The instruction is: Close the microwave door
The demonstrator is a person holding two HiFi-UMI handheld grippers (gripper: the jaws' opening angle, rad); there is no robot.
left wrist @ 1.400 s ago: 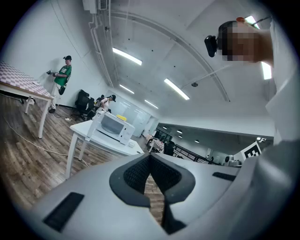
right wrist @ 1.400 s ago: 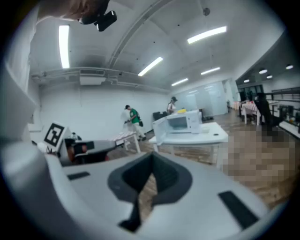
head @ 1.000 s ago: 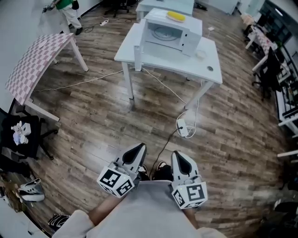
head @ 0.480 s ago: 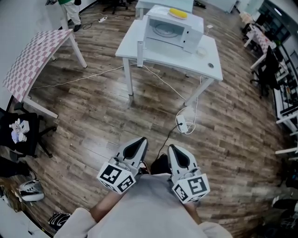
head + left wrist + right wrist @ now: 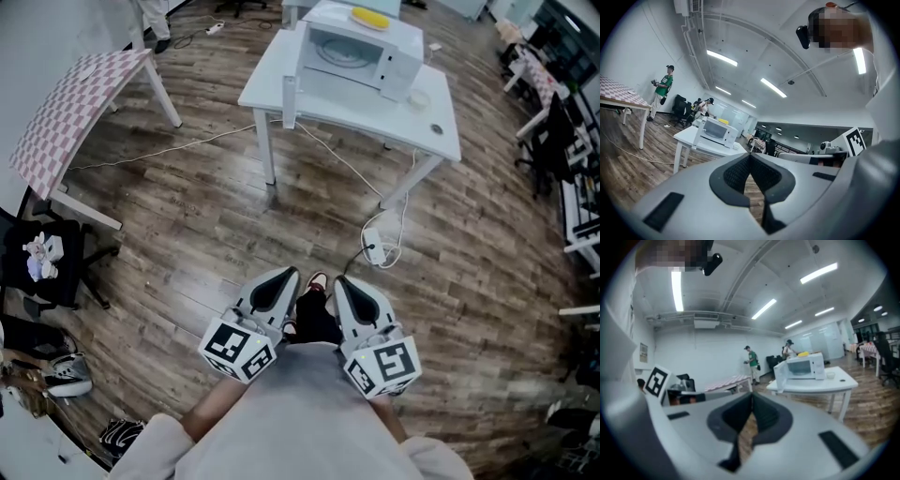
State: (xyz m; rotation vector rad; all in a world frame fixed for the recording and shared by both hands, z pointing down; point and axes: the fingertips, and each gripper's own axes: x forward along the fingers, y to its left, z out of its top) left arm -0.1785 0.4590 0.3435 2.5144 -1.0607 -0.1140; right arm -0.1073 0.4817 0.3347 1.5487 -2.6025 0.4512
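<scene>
In the head view, the microwave [image 5: 364,49] stands on a white table [image 5: 370,117] at the far side of the room, well apart from the person. Its long axis runs left to right along the table, and its open front faces the near side. The door [image 5: 290,97] is open. It stands out from the left end of the microwave and points toward the near side. A yellow thing [image 5: 368,16] lies on top of the microwave. The left gripper [image 5: 281,278] and the right gripper [image 5: 343,282] are held side by side close to the person's body, above the wooden floor [image 5: 206,225]. A checkered table [image 5: 75,108] stands at the far left.

In the left gripper view, the jaws are pressed together with nothing between them. The microwave shows far ahead, small, on the white table.

In the right gripper view, the jaws are also pressed together and hold nothing. The microwave is far ahead to the right, with its door swung out at its left end.
</scene>
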